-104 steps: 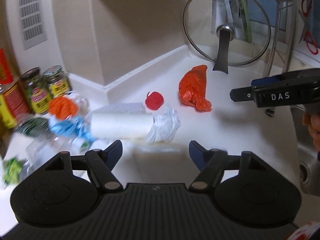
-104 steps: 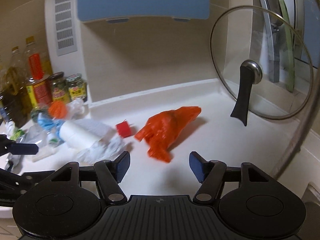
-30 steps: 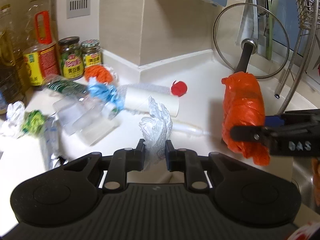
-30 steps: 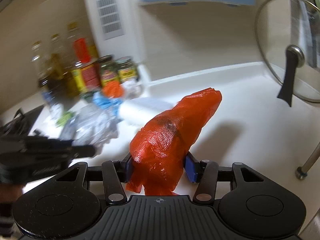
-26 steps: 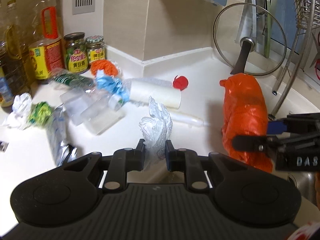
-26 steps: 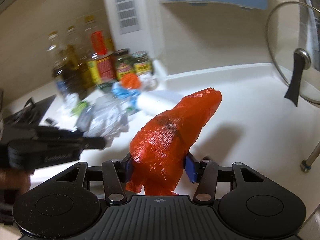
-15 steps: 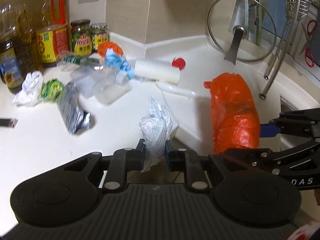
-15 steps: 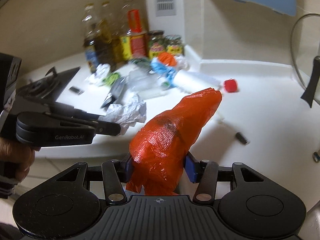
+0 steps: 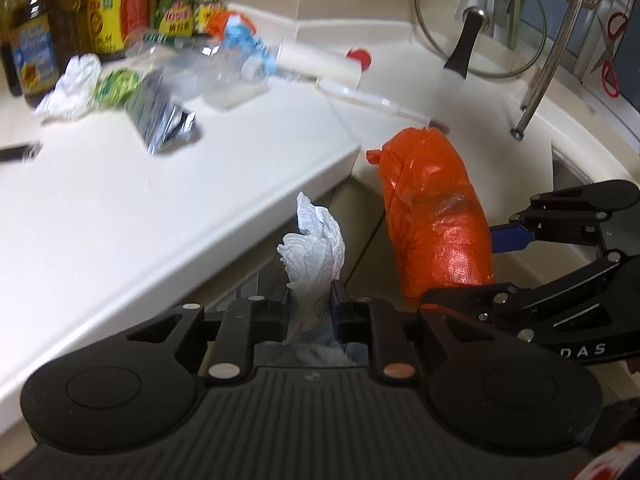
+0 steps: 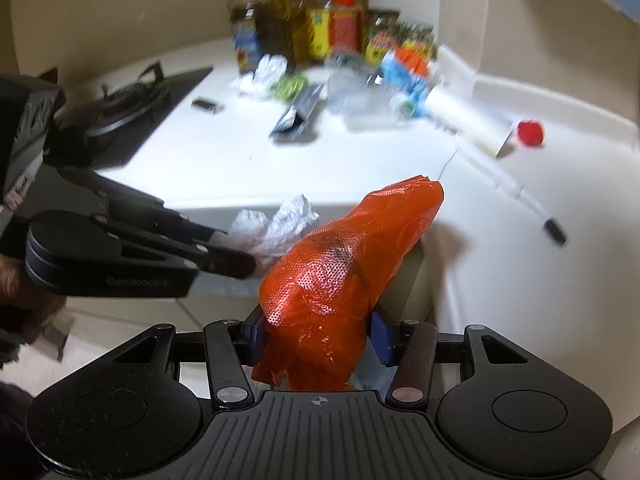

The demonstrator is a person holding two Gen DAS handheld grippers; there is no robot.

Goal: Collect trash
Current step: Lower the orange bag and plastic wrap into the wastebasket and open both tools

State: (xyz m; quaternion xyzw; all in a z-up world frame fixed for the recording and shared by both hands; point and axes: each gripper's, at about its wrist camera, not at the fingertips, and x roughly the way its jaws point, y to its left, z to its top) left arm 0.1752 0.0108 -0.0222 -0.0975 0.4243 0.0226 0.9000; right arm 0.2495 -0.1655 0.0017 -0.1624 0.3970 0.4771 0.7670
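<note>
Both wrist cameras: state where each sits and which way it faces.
Left wrist: on the left gripper, facing down past the counter edge, white tissue clamped.
Right wrist: on the right gripper, facing the counter, orange bag clamped; a hand shows.
Shared: each sees the other gripper, both loads, counter.

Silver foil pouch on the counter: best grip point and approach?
Grip the foil pouch across its narrow width near the middle, coming from above. It lies flat and elongated, with its crumpled end toward the counter edge, so the long sides seem easiest to reach. The green wrapper lies close on one side; the blur hides finer detail.
</note>
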